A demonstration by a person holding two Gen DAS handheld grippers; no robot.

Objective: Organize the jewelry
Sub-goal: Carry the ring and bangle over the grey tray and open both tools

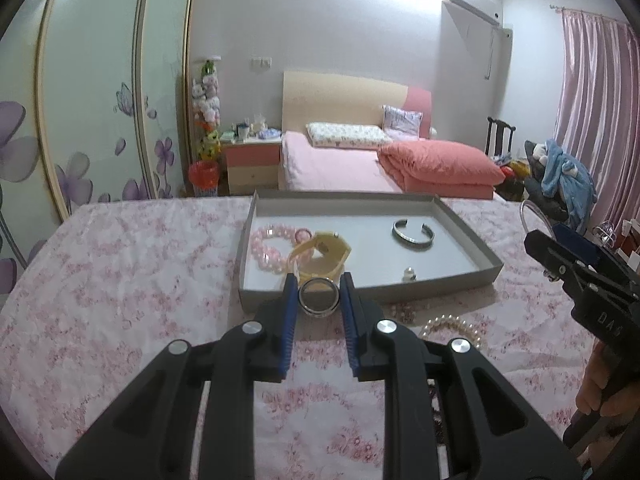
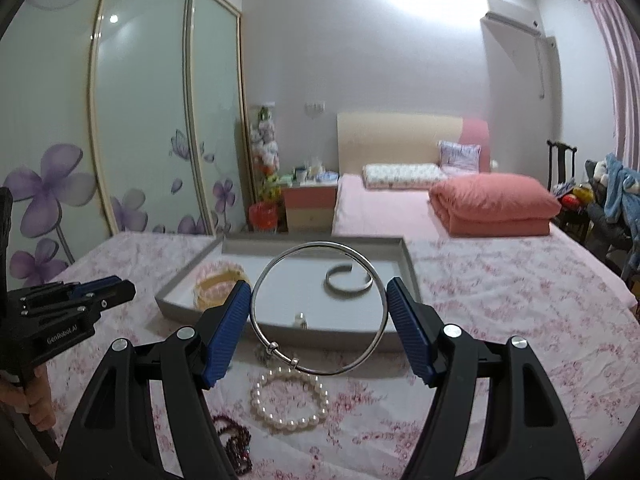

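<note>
My left gripper (image 1: 319, 294) is shut on a small silver ring (image 1: 319, 298), held just above the near wall of the grey tray (image 1: 460, 276). Inside the tray lie a pink bead bracelet (image 1: 266, 250), a yellow watch (image 1: 320, 256), a silver cuff bangle (image 1: 412, 234) and a small pearl ring (image 1: 409, 275). My right gripper (image 2: 318, 304) is shut on a large thin silver bangle (image 2: 280, 354), its blue pads pressing the hoop's two sides, in front of the same tray (image 2: 176, 304). A white pearl bracelet (image 2: 290, 400) and dark red beads (image 2: 236, 444) lie on the floral sheet below.
The tray rests on a pink floral bedspread (image 1: 120, 280). A second bed with an orange folded quilt (image 1: 440, 162) stands behind. Wardrobe doors (image 1: 100, 100) line the left. The right gripper's body (image 1: 580, 276) shows at the right of the left wrist view, with a hand beneath it.
</note>
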